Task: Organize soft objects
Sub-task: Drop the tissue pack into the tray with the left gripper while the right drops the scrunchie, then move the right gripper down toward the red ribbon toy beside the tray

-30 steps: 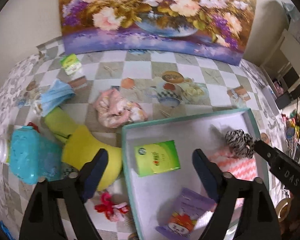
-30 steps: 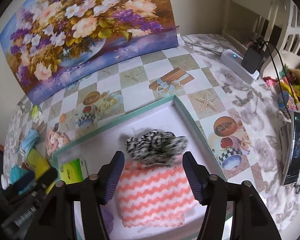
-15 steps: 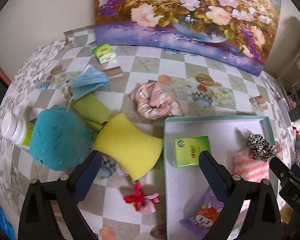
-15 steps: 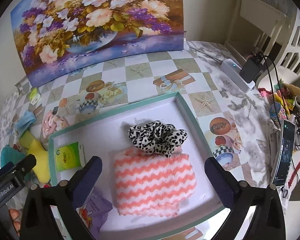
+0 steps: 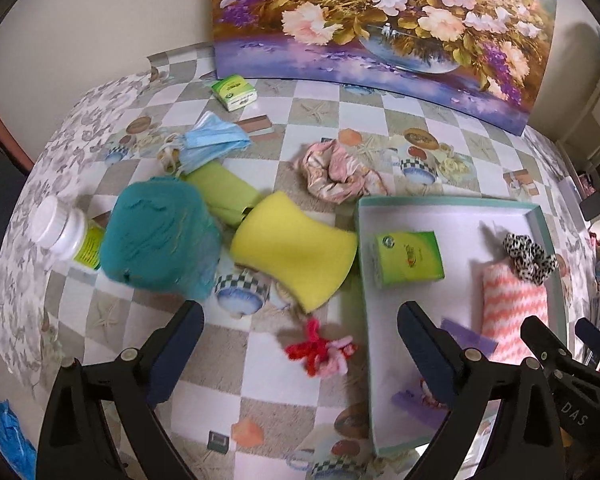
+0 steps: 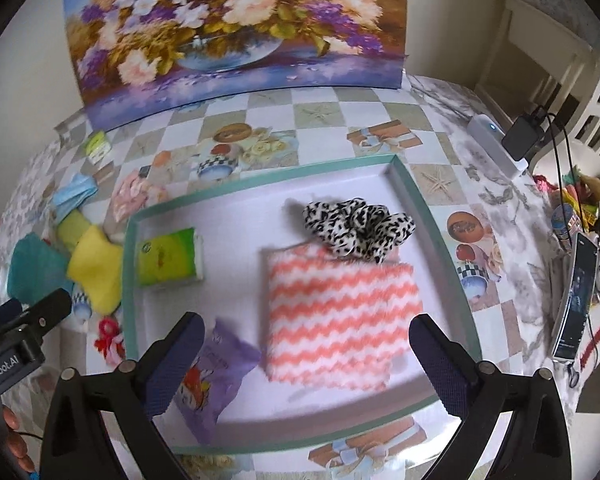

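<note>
right tool (image 6: 304,360) jaws now spread wide, empty | spotted scrunchie (image 6: 358,226) released, lies ahead of it in tray (image 6: 428,216) touching striped cloth (image 6: 340,312) | left tool (image 5: 300,348) wide, empty, has swung over red-pink hair tie (image 5: 320,354) on bench | probably next pick

Fluffy zigzag cloth (image 6: 340,312) and satiny leopard scrunchie (image 6: 358,226) lie in a matt cardboard tray (image 6: 432,216) — beside it, a porous foam sponge (image 5: 294,246) on the glossy vinyl tabletop (image 5: 324,64).
</note>
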A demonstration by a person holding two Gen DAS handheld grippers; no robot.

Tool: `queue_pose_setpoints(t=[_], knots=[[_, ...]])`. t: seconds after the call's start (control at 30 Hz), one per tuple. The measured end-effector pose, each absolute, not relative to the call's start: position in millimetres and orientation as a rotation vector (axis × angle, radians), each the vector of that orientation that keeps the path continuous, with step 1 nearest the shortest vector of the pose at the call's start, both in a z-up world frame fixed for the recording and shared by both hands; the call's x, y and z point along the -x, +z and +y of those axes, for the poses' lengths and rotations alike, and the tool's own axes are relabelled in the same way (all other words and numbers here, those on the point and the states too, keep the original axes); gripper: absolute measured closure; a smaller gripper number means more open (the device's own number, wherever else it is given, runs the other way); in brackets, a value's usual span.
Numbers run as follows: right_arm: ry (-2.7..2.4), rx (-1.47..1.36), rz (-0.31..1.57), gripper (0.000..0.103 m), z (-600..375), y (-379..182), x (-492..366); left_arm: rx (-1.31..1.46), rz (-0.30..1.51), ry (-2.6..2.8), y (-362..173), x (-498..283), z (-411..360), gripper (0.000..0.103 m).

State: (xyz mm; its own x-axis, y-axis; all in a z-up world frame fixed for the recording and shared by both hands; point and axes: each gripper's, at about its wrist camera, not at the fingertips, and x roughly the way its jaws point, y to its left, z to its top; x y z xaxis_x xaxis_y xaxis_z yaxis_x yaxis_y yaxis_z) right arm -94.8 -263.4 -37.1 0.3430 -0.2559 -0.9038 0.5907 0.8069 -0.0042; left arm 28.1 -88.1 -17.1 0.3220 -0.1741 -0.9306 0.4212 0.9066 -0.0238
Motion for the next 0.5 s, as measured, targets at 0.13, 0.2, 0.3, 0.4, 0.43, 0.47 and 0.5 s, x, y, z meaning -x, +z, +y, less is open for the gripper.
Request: queue_pose_setpoints(t=[0.13, 0.2, 0.3, 0.4, 0.43, 0.47, 0.5], knots=[[-0.547, -0.329, 1.077, 0.000, -247, -33, 102, -0.232, 1.185, -0.400, -17, -21, -78, 0.005], [-0.540, -0.315, 1.067, 0.000, -239, -30, 105, -0.220, 1.182, -0.399, -16, -18, -72, 0.005], [-0.524, -0.308, 1.050, 0.000, -227, -25, 108, -0.189, 1.185, -0.391, -15, -15, -59, 0.005], [-0.501, -0.336, 1.032, 0.000, -219, -23, 108, -0.153, 1.197, -0.381, -15, -15, -44, 0.005], [-0.488, -0.346, 1.030, 0.000, -215, -22, 108, -0.140, 1.200, -0.373, -16, -16, -38, 0.005], [-0.466, -0.354, 1.031, 0.000, -211, -23, 106, -0.128, 1.203, -0.367, -16, -17, -33, 0.005], [-0.440, -0.356, 1.037, 0.000, -205, -24, 103, -0.114, 1.208, -0.355, -17, -18, -27, 0.005]])
